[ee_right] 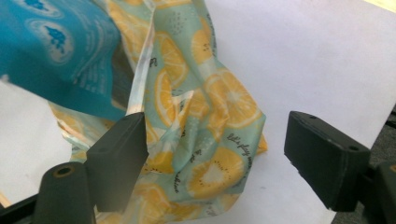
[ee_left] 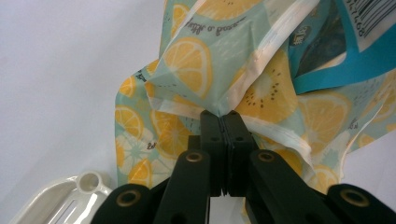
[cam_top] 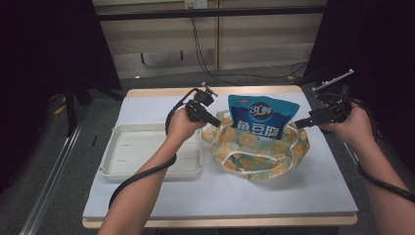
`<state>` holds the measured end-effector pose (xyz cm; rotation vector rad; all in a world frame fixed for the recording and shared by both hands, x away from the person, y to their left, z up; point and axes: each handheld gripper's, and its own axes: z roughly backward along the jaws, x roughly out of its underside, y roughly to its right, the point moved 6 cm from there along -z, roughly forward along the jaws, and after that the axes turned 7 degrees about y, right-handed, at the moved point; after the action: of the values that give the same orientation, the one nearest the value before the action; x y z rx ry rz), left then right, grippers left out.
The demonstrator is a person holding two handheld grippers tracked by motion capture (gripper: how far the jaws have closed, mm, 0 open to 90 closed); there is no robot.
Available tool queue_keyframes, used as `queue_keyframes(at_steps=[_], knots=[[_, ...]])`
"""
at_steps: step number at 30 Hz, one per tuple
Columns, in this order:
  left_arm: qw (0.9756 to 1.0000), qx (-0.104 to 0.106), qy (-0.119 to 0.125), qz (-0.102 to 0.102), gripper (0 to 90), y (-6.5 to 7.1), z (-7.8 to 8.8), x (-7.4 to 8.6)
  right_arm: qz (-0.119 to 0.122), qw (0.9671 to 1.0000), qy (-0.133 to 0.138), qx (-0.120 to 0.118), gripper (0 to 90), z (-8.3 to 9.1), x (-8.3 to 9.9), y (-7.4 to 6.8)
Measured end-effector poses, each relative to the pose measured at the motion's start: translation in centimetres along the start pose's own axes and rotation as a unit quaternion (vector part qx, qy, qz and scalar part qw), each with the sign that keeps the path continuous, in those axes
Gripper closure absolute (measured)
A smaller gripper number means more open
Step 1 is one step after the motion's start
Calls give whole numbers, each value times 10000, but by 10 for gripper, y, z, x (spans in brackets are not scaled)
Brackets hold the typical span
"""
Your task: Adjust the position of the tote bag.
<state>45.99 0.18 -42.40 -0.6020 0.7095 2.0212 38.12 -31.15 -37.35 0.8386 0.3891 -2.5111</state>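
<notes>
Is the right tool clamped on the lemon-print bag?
No, the right tool stands open, its jaws spread either side of the bag.

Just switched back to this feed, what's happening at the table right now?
A person works a lemon-print fabric bag holding a blue snack pouch. The left gripper is shut on the bag's white-trimmed rim. The right gripper is open, close to the bag's other side, gripping nothing. A white plastic tray sits alongside.
</notes>
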Motion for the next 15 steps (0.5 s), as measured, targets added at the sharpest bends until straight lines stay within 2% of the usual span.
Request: queue_keyframes(at_steps=[1, 5, 7, 8, 15], knots=[[10000, 10, -38, -55, 891, -1, 1, 0, 0, 10000, -29, -31, 208, -1, 1, -1], [10000, 49, -66, -41, 891, -1, 1, 1, 17, 9999, -48, -157, 229, -9, 5, -5], [10000, 30, -6, -35, 891, -1, 0, 1, 34, 9997, -93, -224, 231, -15, 9, -8], [10000, 54, -60, -25, 892, -1, 1, 2, 74, 9996, -83, -252, 235, -18, 11, -8], [10000, 46, -9, -11, 891, -2, 2, 5, 57, 9993, -148, -325, 255, -30, 24, -9]])
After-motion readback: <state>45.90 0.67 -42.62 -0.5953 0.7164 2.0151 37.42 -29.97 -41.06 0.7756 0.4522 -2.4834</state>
